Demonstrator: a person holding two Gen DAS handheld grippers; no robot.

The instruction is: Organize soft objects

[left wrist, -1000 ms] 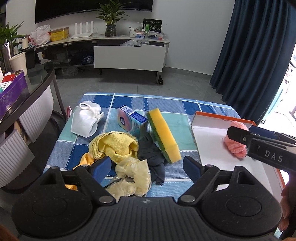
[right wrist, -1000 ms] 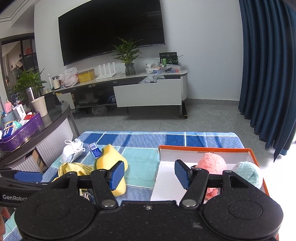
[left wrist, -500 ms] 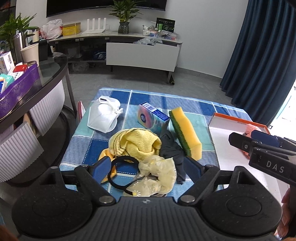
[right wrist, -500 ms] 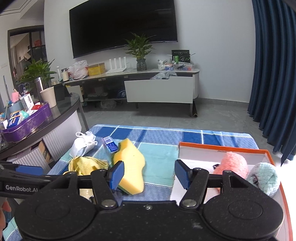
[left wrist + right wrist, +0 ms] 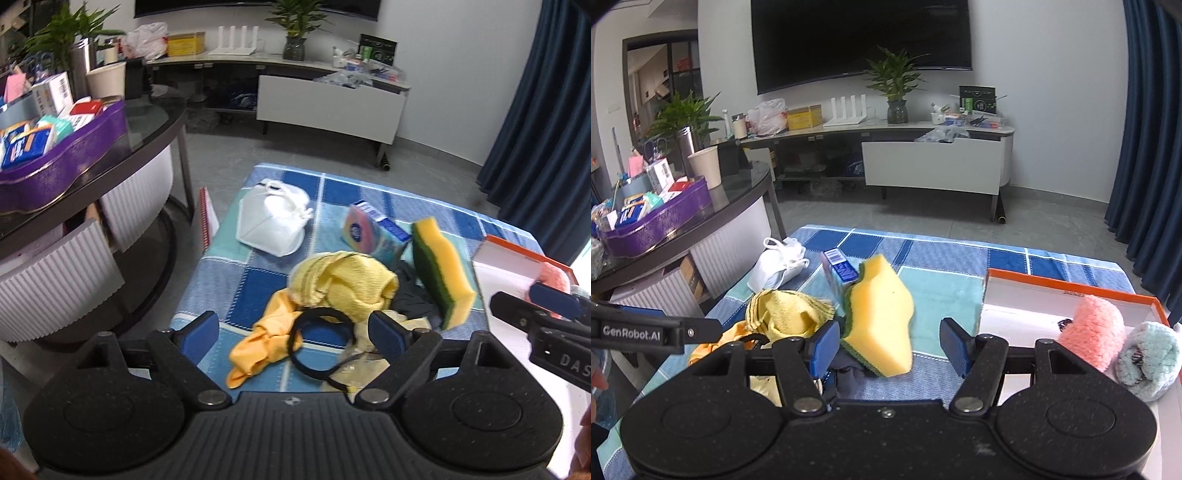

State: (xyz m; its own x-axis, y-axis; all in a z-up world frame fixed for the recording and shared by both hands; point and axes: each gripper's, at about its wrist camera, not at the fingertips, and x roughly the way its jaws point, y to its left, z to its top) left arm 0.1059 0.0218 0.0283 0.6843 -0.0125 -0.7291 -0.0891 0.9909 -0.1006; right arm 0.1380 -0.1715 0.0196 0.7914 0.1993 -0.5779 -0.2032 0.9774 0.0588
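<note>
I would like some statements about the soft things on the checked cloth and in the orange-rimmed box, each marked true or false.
1. The pink fluffy item lies inside the orange-rimmed box. True.
2. The left gripper is clamped on the yellow sponge. False: its jaws stand open and have just been opening further, and the sponge is off to one side.
3. A black hair band lies by the orange cloth. True.
4. The white face mask is already in the box. False: it lies on the checked cloth.
5. The right gripper holds the pale blue fluffy item. False: it is open and holds nothing.
</note>
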